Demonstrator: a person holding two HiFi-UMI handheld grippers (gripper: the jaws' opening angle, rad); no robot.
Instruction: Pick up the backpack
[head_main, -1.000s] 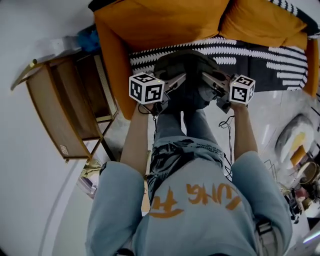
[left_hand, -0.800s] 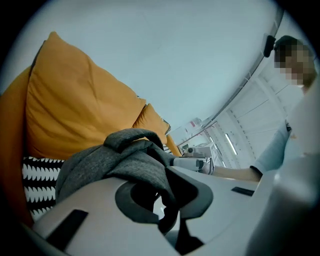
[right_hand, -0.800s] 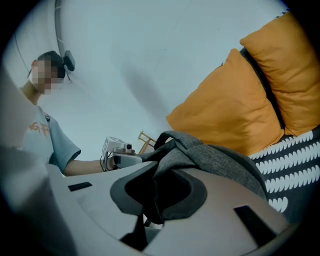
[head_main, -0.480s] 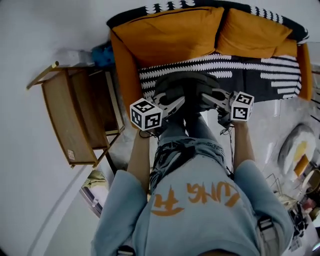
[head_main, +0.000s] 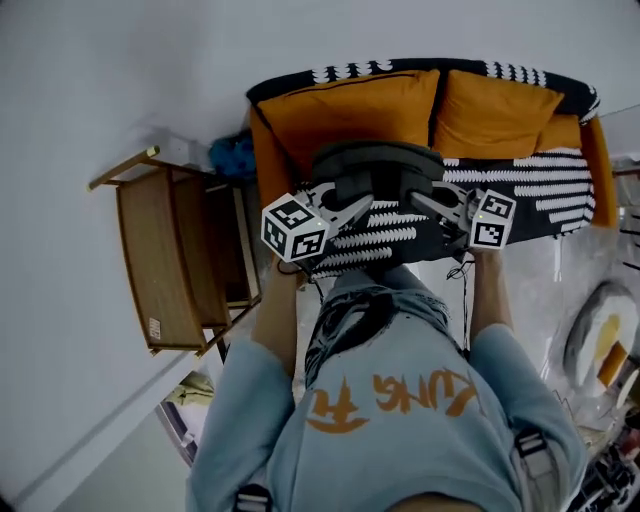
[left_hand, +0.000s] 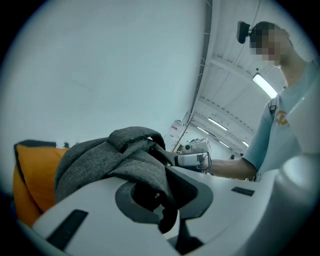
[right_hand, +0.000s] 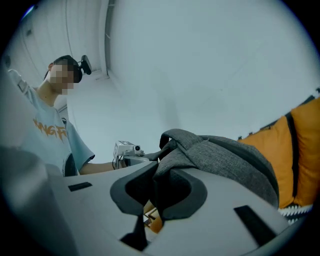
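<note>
The grey backpack (head_main: 378, 165) hangs in the air in front of the person, above the sofa seat, held from both sides. My left gripper (head_main: 352, 208) is shut on a fold of its grey fabric (left_hand: 145, 165) at the left side. My right gripper (head_main: 425, 200) is shut on the fabric (right_hand: 172, 165) at the right side. In the left gripper view the backpack (left_hand: 100, 160) bulges over the jaws and the right gripper (left_hand: 192, 159) shows beyond it. In the right gripper view the backpack (right_hand: 225, 157) fills the middle, with the left gripper (right_hand: 127, 150) behind it.
An orange sofa (head_main: 350, 105) with two back cushions and a black-and-white patterned cover (head_main: 520, 190) stands against the wall. A wooden side table (head_main: 175, 260) stands left of it. Clutter and a plate (head_main: 600, 335) lie on the floor at the right.
Both grippers have risen with the backpack, lifting it off the sofa seat toward the person's chest. The head view now takes in the whole sofa.
</note>
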